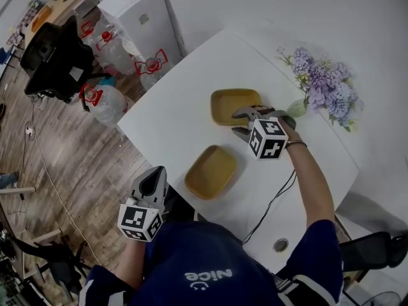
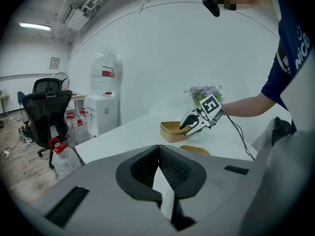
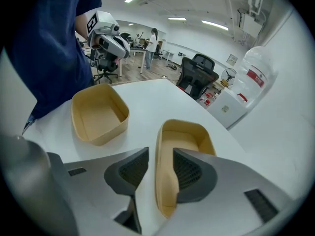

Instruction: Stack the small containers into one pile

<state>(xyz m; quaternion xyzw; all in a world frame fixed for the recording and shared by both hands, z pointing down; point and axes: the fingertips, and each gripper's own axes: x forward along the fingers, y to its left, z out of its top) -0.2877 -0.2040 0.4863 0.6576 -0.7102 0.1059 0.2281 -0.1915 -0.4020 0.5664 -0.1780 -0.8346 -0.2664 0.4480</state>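
Two shallow yellow containers lie apart on the white table (image 1: 172, 123). The far container (image 1: 234, 104) (image 3: 189, 139) (image 2: 172, 131) sits on the table with its near wall between the jaws of my right gripper (image 1: 241, 121) (image 3: 160, 168). One pad is inside and one outside, with a gap showing beside the wall, so the jaws are open. The near container (image 1: 211, 171) (image 3: 98, 113) (image 2: 195, 150) lies by the table's front edge, untouched. My left gripper (image 1: 153, 182) (image 2: 158, 149) hangs off the table's front-left edge, tips together and empty.
A vase of purple flowers (image 1: 322, 88) stands just right of the far container. A black cable (image 1: 274, 199) runs across the table's near right. Off the table to the left are water bottles (image 1: 105, 101), a white dispenser (image 1: 143, 21) and a black office chair (image 1: 54, 59).
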